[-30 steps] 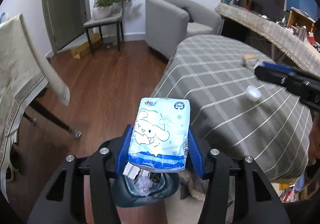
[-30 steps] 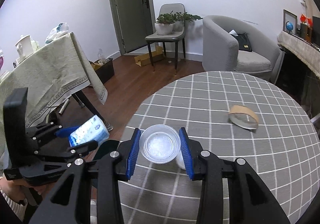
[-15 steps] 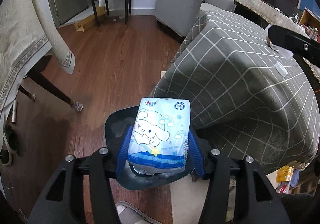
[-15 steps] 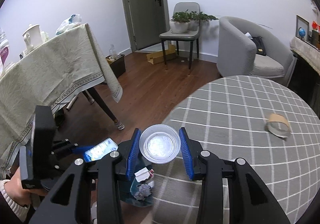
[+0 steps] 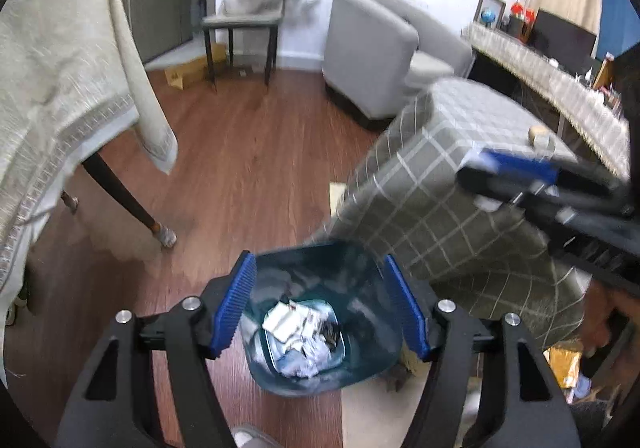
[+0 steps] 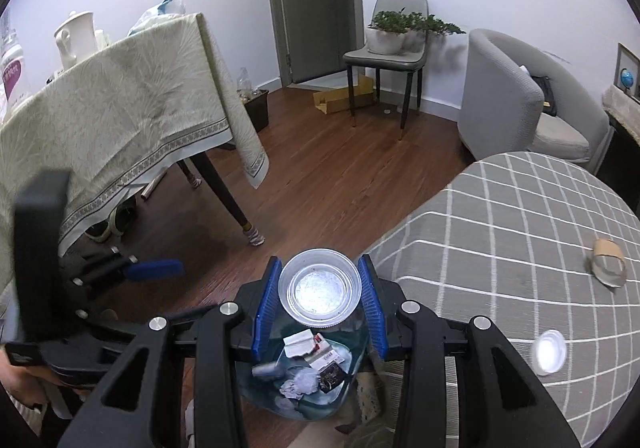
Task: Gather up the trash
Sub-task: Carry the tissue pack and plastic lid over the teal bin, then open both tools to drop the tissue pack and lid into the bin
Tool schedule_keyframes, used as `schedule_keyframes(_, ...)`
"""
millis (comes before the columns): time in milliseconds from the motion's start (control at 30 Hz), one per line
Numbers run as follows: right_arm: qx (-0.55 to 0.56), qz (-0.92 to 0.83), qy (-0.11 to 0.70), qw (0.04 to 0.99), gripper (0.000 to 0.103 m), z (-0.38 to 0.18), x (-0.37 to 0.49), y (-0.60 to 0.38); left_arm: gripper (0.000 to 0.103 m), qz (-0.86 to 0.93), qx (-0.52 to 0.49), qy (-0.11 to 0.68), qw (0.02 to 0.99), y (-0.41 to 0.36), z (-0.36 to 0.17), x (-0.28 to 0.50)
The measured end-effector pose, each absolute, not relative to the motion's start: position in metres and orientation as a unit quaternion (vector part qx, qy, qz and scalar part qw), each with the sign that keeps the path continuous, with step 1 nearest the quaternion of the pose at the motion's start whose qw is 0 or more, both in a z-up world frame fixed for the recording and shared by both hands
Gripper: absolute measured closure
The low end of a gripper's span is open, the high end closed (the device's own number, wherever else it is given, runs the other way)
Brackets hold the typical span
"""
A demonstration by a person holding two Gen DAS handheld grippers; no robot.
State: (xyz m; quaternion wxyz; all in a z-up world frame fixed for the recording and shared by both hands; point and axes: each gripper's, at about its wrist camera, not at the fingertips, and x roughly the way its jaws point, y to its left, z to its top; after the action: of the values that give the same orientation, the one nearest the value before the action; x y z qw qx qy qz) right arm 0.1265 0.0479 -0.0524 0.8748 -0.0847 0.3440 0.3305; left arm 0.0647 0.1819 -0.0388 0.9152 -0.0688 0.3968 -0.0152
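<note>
1. Trash bin [image 6: 304,388] sits on the floor, near the checked surface [image 6: 520,248], with paper scraps inside.
2. Right gripper [image 6: 320,298] squeezes a clear plastic cup [image 6: 320,288] right over the bin.
3. Let the cup go only when it hangs over the middle of the bin.
4. Left gripper [image 5: 322,308] is opening, with nothing in it.
5. A cardboard ring [image 6: 607,260] and a white lid [image 6: 550,352] wait on the surface.

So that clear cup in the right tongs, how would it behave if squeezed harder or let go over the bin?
The cup looks thin and see-through, so it is probably light and would likely buckle under a harder squeeze. Its round wall is held only at two sides by the right tongs, so it might slip. Released here, it should probably drop into the bin below.
</note>
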Motion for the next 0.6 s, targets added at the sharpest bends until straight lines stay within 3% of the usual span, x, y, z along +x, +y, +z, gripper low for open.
schedule_keyframes(600,-0.124,0.349,0.387,0.844,0.063,-0.095,0.125,0.100,0.054,-0.014,-0.100,0.287,0.953,0.207,0.015,0.036)
